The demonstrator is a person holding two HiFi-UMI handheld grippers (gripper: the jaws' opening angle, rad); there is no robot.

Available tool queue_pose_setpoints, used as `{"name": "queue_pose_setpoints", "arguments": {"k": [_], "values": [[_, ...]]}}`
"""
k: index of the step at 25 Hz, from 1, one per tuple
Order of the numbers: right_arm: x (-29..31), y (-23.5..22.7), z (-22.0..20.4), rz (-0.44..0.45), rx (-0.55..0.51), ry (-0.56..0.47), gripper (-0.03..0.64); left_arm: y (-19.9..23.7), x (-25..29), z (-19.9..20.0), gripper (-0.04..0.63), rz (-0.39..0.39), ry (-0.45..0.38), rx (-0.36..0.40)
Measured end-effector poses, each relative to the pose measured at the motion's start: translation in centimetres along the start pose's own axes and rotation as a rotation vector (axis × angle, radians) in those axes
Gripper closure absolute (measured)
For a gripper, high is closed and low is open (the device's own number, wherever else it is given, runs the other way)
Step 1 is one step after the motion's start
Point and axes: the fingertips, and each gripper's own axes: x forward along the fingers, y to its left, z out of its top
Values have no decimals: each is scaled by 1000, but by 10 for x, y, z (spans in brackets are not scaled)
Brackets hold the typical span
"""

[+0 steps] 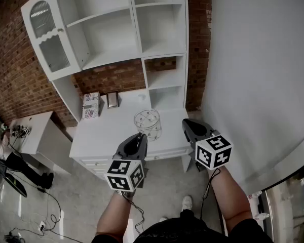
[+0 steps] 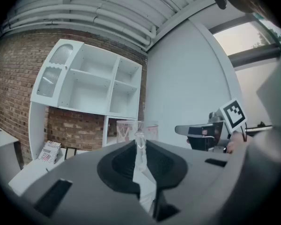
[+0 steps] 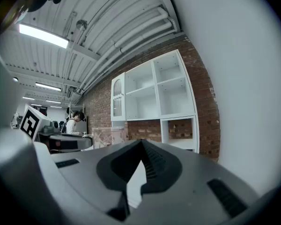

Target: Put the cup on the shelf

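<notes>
Cup [image 1: 148, 123] looks grabbed, so I'd call this the carry step: the pick is done and the placing isn't. It sits right at the tip of the left tool [image 1: 140, 136], whose jaws are pinched on the near wall of the glass, rim poking up between them. I can't tell whether the base is off the tabletop [image 1: 104, 135] or just resting near its front edge.

Next move, as I see it: lift it forward and up from the left tool into one of the open compartments of the white shelf unit [image 1: 140, 39] straight ahead, keeping it level. A pinch on one thin wall could let it swing or slip.

The cup itself is a clear, straight-sided glass tumbler with a faint pattern on the side. It's upright and looks empty.

The right tool [image 1: 186, 122] is just off to the right of the cup. Its jaws are closed with nothing in them, and it isn't touching the glass.

Further out, ahead and left of the left tool, a printed box [image 1: 91, 105] and a small picture frame [image 1: 112, 99] stand at the back of the tabletop, well apart from the cup.
</notes>
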Motion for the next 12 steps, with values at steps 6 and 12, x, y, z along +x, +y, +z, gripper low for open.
{"name": "queue_pose_setpoints", "arguments": {"k": [6, 12], "values": [[-5, 0, 2, -6, 0, 1, 617, -5, 0, 0, 560, -8, 4, -3], [-6, -2, 3, -9, 2, -4, 617, -7, 0, 1, 560, -17, 4, -2]]}}
